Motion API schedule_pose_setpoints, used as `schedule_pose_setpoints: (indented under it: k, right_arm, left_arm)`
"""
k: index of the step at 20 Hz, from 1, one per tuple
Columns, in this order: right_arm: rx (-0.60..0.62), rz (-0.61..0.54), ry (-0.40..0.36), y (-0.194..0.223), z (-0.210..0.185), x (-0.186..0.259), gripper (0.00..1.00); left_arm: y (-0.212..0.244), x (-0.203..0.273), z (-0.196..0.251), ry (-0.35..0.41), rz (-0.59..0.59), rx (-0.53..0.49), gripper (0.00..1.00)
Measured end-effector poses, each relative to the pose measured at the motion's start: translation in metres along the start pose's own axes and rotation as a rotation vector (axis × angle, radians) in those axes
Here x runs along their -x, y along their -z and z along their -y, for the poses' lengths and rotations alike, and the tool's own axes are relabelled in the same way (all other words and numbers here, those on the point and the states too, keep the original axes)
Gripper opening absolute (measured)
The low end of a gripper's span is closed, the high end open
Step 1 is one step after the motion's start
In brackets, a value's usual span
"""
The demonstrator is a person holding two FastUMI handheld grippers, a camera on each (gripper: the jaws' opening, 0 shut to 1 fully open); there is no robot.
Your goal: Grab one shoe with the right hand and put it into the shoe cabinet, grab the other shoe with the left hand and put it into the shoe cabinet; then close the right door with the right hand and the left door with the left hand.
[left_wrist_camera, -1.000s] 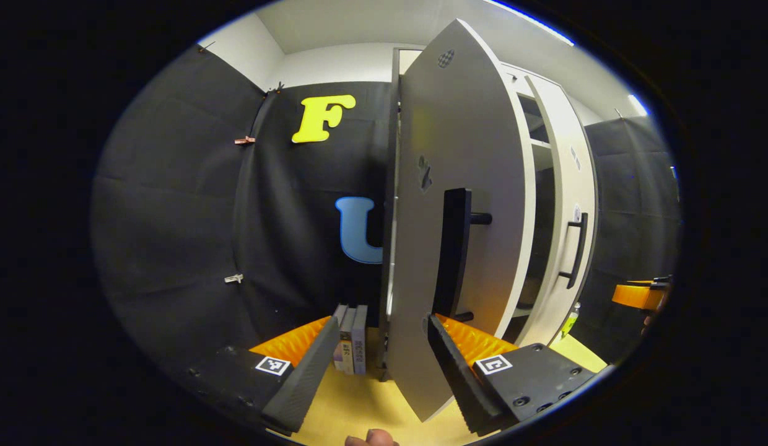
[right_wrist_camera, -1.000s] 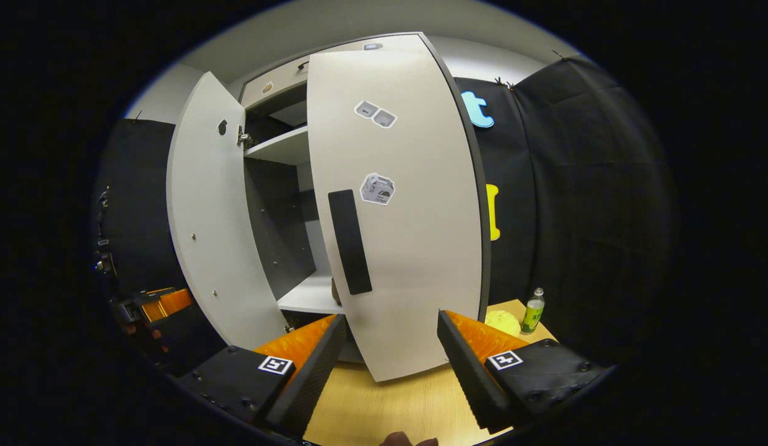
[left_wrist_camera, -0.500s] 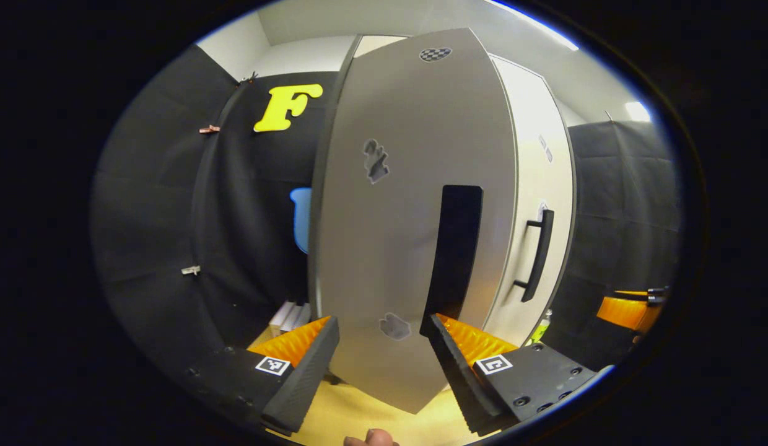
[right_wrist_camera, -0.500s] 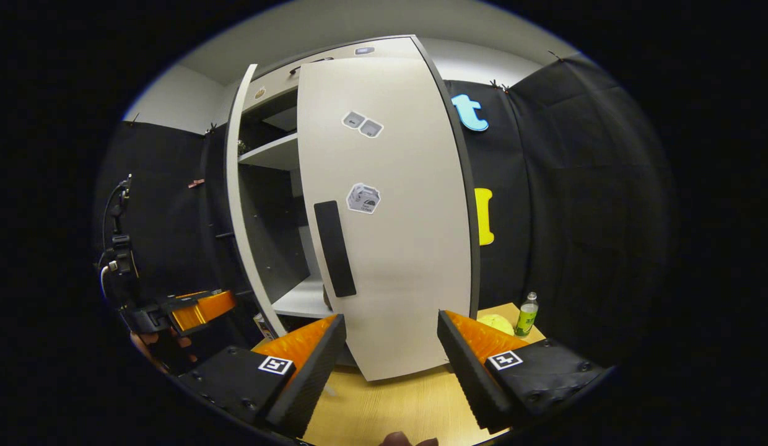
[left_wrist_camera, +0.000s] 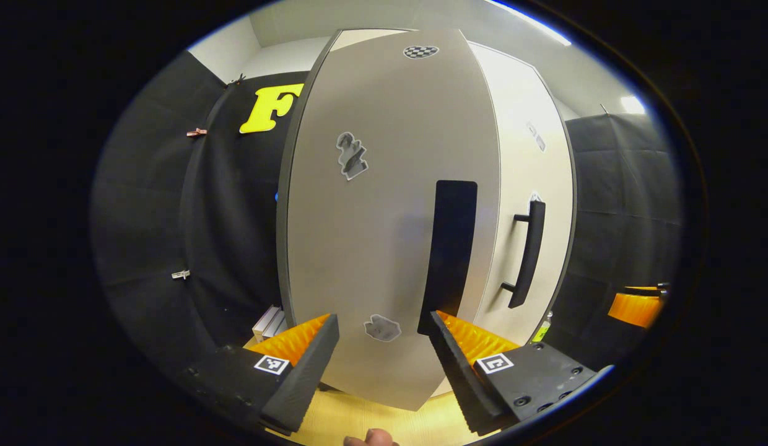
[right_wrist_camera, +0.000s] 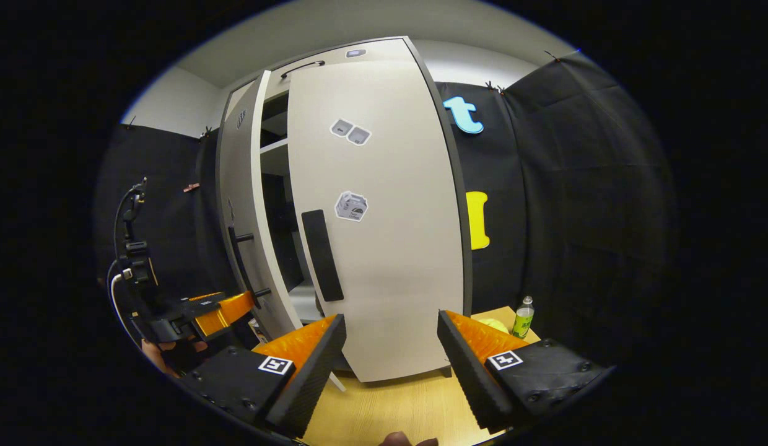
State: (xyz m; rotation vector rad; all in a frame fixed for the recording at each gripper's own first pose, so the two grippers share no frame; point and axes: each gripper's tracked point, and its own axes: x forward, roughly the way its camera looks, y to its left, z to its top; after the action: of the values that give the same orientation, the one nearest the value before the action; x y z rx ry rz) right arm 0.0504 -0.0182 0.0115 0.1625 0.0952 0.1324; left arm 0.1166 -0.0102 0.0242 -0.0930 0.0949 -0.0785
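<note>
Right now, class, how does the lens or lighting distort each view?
Left gripper view: the left door bulges barrel-like and a ceiling light glares. Right gripper view: the right door bows likewise, evenly lit, sharp.

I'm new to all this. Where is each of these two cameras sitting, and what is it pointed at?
Left gripper view: rides on the left gripper, facing the left door close up; its own two open fingers and a fingertip of the person show at the bottom.
Right gripper view: rides on the right gripper, facing the right door; its own open fingers show, and the left gripper farther off.
Shared: both show the cabinet's two doors, their black handles and a green bottle beside it.
</note>
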Motion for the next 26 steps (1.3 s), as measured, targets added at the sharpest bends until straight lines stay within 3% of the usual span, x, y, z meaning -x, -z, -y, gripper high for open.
schedule_pose_setpoints:
  k: [12, 19, 26]
  right_arm:
    - [0.015, -0.006, -0.029, 0.003, -0.012, -0.004, 0.98]
    - [0.037, 0.028, 0.007, -0.005, -0.015, -0.003, 0.98]
    - [0.068, 0.094, 0.035, -0.018, -0.022, 0.003, 0.98]
  left_arm:
    - [0.006, 0.01, -0.011, -0.029, -0.011, 0.023, 0.93]
    - [-0.005, 0.039, -0.01, -0.011, 0.045, -0.057, 0.93]
    - [-0.026, 0.066, 0.002, 0.001, 0.117, -0.06, 0.92]
